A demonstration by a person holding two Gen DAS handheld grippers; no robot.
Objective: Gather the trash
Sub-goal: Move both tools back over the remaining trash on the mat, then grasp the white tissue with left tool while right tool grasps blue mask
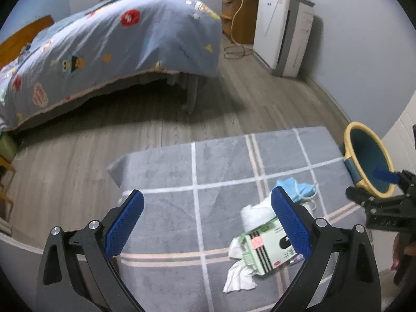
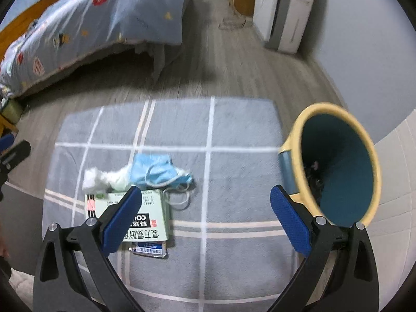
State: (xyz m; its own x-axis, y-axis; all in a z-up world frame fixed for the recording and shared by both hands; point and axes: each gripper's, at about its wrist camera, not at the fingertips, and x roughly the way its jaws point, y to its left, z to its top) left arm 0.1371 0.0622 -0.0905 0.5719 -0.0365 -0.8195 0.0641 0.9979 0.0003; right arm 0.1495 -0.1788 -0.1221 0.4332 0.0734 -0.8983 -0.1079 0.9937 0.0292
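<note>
The left gripper [image 1: 208, 223] hangs over the rug with its two fingers spread wide and nothing between them; the pads [image 1: 124, 225] are blue with a fine knurled, dimpled texture, set on black angular arms with silver bolts. The right gripper [image 2: 206, 219] is just the same, fingers well apart and empty, its pads [image 2: 290, 225] the same pebbled blue plastic.

Under them lies a grey, short-pile rug [image 1: 223, 161] crossed by white and pale pink lines in a window-pane check. The trash sits in a small heap on it. There's a flat cardboard medicine box [image 2: 153, 215], pale green and white with a black band, red stamp marks and large Chinese characters; the white letters "CO" show on the band, the rest hidden behind the finger. A foil blister sheet [image 2: 149, 249] pokes out from beneath its near edge. Touching the box's far side are a crumpled white tissue [image 2: 96, 178] and a light blue pleated face mask [image 2: 158, 169] with white elastic loops trailing beside it.

At the right edge of the rug stands a round waste bin [image 2: 293, 140], yellow rim and outside, dark teal inside, with some dark scraps at the bottom.

Beyond the rug runs grey wood-grain flooring [image 1: 78, 150], then a bed draped in a blue cartoon-print quilt [image 1: 117, 44], and a white appliance [image 1: 275, 31] against the wall.
</note>
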